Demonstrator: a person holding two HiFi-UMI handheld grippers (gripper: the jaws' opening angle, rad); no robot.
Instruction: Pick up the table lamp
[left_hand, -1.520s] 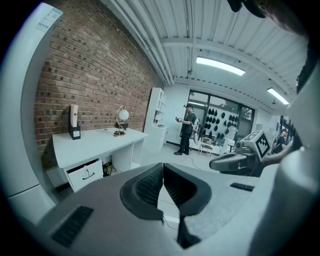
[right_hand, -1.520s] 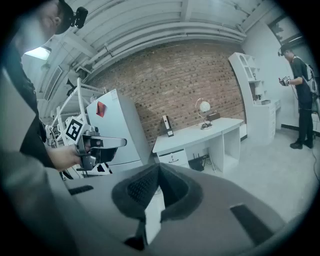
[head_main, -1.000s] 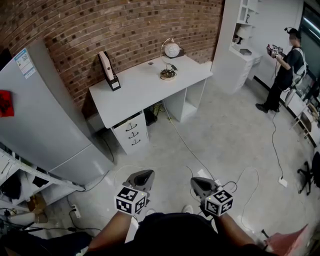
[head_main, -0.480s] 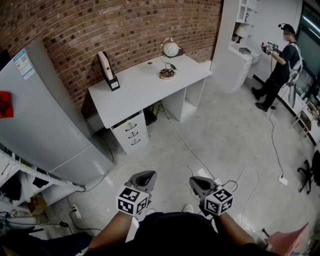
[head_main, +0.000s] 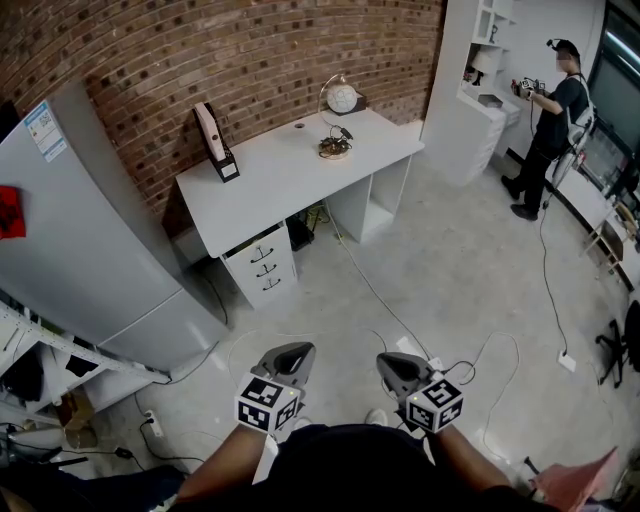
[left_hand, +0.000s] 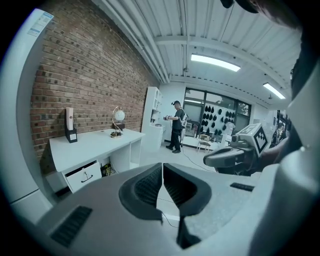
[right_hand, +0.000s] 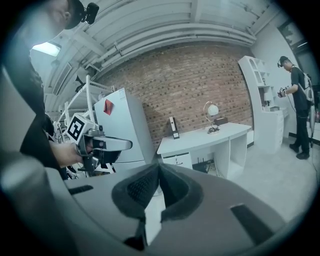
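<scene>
- Left claw (head_main: 291, 352) and right claw (head_main: 386, 364), both closed and empty, side by side.
- Table lamp (head_main: 343, 99) stands on the counter (head_main: 270, 180), well ahead of both.

White desk (head_main: 290, 175) bearing table lamp (head_main: 343, 99), upright file box (head_main: 217, 140)

No word or number is legible anywhere. The refrigerator (head_main: 100, 230) bears a blue-and-white label (head_main: 45, 128) near its top and a red sticker (head_main: 10, 215), both too small to read. The left gripper (head_main: 288, 352) and right gripper (head_main: 392, 364) carry only black-and-white square markers.
</scene>
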